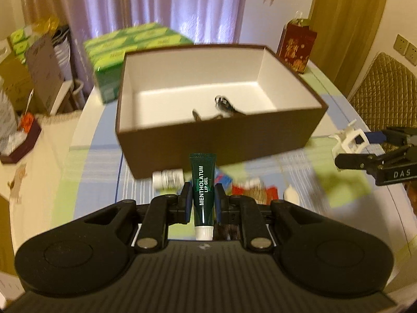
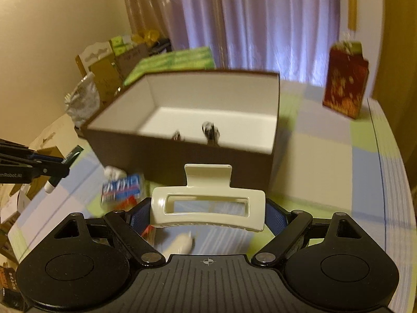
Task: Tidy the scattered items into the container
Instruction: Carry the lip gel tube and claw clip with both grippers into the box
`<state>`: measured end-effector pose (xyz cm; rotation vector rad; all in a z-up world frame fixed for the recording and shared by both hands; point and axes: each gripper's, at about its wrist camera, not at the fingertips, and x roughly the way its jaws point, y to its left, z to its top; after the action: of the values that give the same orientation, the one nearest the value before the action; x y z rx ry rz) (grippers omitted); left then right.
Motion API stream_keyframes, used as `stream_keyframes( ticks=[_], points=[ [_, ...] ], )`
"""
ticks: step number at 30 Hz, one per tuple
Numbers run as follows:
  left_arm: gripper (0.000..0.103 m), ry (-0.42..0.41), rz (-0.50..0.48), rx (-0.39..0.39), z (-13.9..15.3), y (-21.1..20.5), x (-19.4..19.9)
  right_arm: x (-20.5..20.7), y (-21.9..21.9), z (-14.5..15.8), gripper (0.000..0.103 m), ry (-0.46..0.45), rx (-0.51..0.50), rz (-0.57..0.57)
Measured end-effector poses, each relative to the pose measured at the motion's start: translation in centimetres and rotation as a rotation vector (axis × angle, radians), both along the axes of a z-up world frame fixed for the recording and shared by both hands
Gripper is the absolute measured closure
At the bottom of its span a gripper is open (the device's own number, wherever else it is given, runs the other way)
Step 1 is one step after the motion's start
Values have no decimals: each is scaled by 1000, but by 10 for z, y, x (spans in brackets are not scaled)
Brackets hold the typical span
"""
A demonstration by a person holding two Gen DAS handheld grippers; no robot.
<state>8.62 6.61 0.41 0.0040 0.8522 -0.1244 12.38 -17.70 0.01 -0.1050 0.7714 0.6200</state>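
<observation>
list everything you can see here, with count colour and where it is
lip gel tube: 1, dark green with white cap, held in left gripper
hair claw clip: 1, cream, held in right gripper
box: 1, brown outside, white inside, open, middle of table
dark item in box: cannot tell what or how many, black and white, on box floor
small bottle: 1, white, lying at box front
packets: a few, blue, red and white, blurred, on cloth before box
tablecloth: 1, green, blue and white checks, on table
gift bag: 1, red with gold, far right of table
green carton: 1, behind box
curtain: pale purple, background
left gripper: 1, black, shut on tube
right gripper: 1, black with blue pads, shut on clip
</observation>
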Motion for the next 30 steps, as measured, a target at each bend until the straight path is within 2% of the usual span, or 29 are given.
stream_keyframes(
  ticks=[6,11,20,28,30],
  points=[
    [90,-57,-21,12,17,4,42,44,15,17,13,-63,4,32],
    [90,-68,-30,15,24,10,91,88,34,19,13,-73,-8,36],
    [90,16,-43,20,3,11,184,172,75,-6,13,-9,-80,38],
    [90,127,-51,3,-38,7,259,223,100,-35,13,95,-129,26],
    [90,156,-49,-1,-50,8,273,230,107,-42,13,88,-173,13]
  ],
)
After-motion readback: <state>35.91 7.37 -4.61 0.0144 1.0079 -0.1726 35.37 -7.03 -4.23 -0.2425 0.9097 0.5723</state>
